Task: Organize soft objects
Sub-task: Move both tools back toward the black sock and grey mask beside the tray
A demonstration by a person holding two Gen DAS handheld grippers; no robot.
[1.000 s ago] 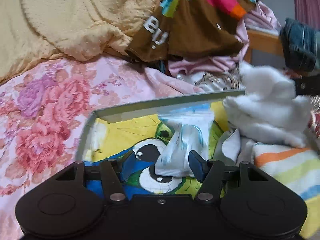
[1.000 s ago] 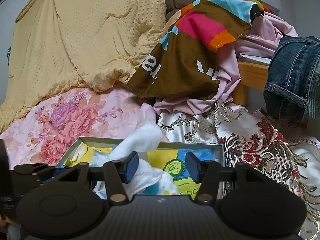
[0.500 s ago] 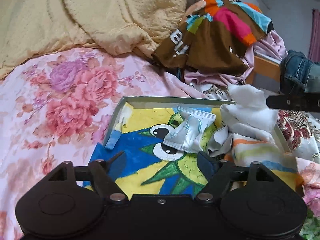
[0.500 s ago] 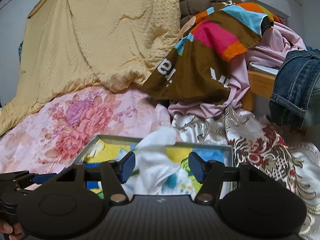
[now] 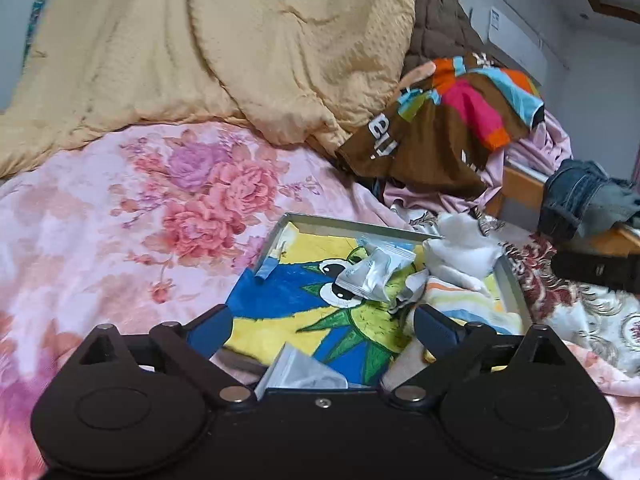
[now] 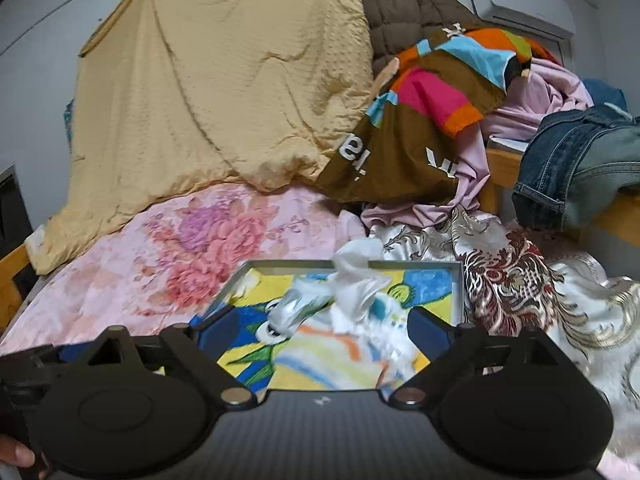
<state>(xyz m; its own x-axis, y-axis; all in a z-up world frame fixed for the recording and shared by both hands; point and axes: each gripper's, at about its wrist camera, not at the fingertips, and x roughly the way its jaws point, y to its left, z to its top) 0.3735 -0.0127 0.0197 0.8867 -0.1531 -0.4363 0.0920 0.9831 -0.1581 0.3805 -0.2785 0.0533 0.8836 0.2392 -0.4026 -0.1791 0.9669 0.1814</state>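
A shallow grey tray [image 5: 352, 222] with a bright cartoon picture inside lies on the bed; it also shows in the right wrist view [image 6: 458, 284]. In it lie a clear plastic packet [image 5: 374, 276], a white fluffy cloth [image 5: 464, 254] at its far right and a striped cloth [image 5: 468, 304]. My left gripper [image 5: 322, 330] is open and empty, above the tray's near edge. My right gripper [image 6: 316, 328] is open and empty, over the tray's near side, with the white cloth [image 6: 354, 276] beyond it.
A pink floral sheet [image 5: 140, 216] covers the bed. A yellow blanket [image 5: 224, 52] is heaped at the back. A brown multicoloured garment [image 5: 444, 128], pink cloth and jeans [image 5: 580, 196] pile at the right. A patterned satin cloth [image 6: 520, 280] lies right of the tray. Another plastic packet [image 5: 300, 372] lies by my left gripper.
Both grippers have pulled back and up from the tray and opened wider. The plastic packet and the white cloth now lie in the tray, farther from the fingers.
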